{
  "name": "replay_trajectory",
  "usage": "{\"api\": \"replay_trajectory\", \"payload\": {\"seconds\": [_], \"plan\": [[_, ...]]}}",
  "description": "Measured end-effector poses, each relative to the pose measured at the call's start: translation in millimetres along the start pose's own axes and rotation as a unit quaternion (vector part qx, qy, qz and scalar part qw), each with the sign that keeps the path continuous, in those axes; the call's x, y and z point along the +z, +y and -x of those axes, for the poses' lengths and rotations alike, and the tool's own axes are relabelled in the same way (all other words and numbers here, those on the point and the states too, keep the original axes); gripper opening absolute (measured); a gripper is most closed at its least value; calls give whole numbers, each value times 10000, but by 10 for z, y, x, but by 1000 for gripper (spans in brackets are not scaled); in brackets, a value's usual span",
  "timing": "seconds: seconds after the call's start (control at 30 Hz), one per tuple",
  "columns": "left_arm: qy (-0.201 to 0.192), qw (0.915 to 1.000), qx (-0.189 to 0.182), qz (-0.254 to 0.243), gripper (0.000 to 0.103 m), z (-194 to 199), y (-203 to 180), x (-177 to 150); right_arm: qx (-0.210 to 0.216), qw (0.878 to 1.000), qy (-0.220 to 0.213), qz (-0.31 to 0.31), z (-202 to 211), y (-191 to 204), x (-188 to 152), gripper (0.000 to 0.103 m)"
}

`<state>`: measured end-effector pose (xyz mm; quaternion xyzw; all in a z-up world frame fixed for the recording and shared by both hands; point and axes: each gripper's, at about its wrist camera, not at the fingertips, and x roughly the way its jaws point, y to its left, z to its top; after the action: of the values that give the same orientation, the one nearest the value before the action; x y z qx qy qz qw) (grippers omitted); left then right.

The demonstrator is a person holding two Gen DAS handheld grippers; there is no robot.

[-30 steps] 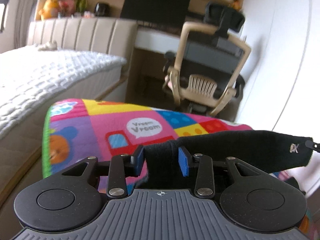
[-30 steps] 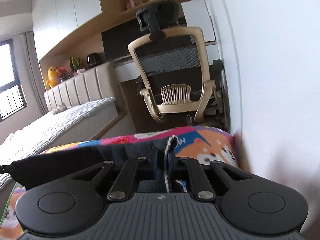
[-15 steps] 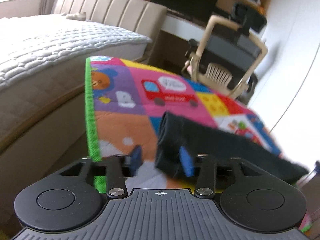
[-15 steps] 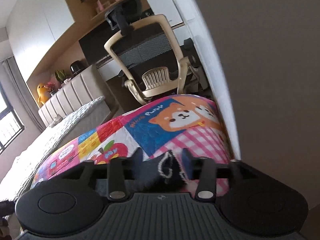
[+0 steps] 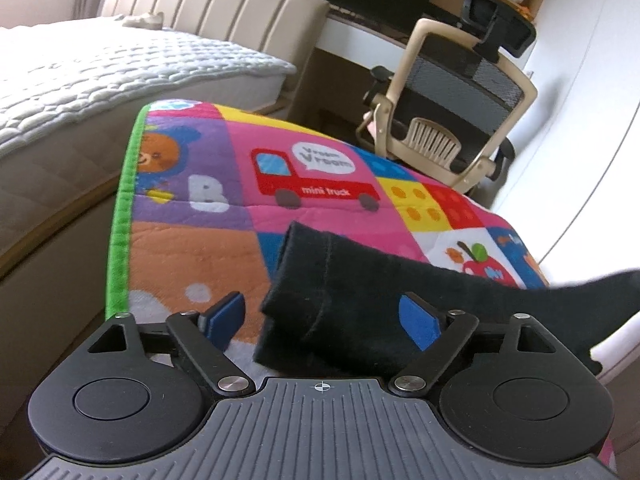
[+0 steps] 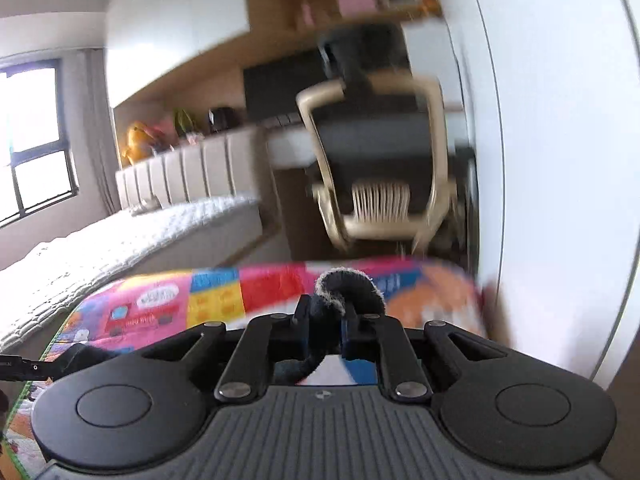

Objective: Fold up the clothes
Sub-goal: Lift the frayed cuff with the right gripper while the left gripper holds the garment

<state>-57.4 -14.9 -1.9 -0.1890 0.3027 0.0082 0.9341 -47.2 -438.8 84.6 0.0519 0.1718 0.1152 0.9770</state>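
A black garment [image 5: 360, 304] lies on the colourful play mat [image 5: 192, 240], its folded end between the fingers of my left gripper [image 5: 320, 316], which is open wide with the blue pads apart from the cloth. The garment stretches off to the right. In the right wrist view my right gripper [image 6: 326, 320] is shut on the other end of the black garment [image 6: 348, 284], whose fuzzy edge curls up above the fingers. The mat [image 6: 224, 292] lies below it.
A bed with a white quilt [image 5: 120, 64] borders the mat on the left. A beige office chair [image 5: 452, 120] and a desk stand beyond the mat. A white wall [image 6: 552, 160] runs close along the right.
My left gripper has opened wide and let go of the garment, which now lies on the mat. My right gripper has swung upward, still shut on the cloth.
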Motion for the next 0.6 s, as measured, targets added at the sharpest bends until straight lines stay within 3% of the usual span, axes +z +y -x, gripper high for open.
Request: {"api": "replay_trajectory", "payload": {"seconds": [0.07, 0.23, 0.3, 0.37, 0.43, 0.6], "plan": [[23, 10000, 7, 5, 90, -30, -17, -11, -299, 9993, 222, -6, -26, -103, -148, 26], [89, 9998, 95, 154, 90, -32, 114, -23, -1365, 9828, 987, -763, -25, -534, -670, 27], [126, 9997, 120, 177, 91, -45, 151, -10, -1390, 9786, 992, -1145, 22, -645, -745, 30], [158, 9996, 60, 243, 91, -102, 151, 23, -1367, 9774, 941, -1309, 24, -667, -775, 43], [194, 9993, 31, 321, 92, -198, 132, 52, -1246, 9772, 907, -1459, -24, -657, -794, 47], [206, 9985, 378, 325, 93, -441, 13, 73, -999, 9751, 934, -1747, -196, -558, -880, 48]]}}
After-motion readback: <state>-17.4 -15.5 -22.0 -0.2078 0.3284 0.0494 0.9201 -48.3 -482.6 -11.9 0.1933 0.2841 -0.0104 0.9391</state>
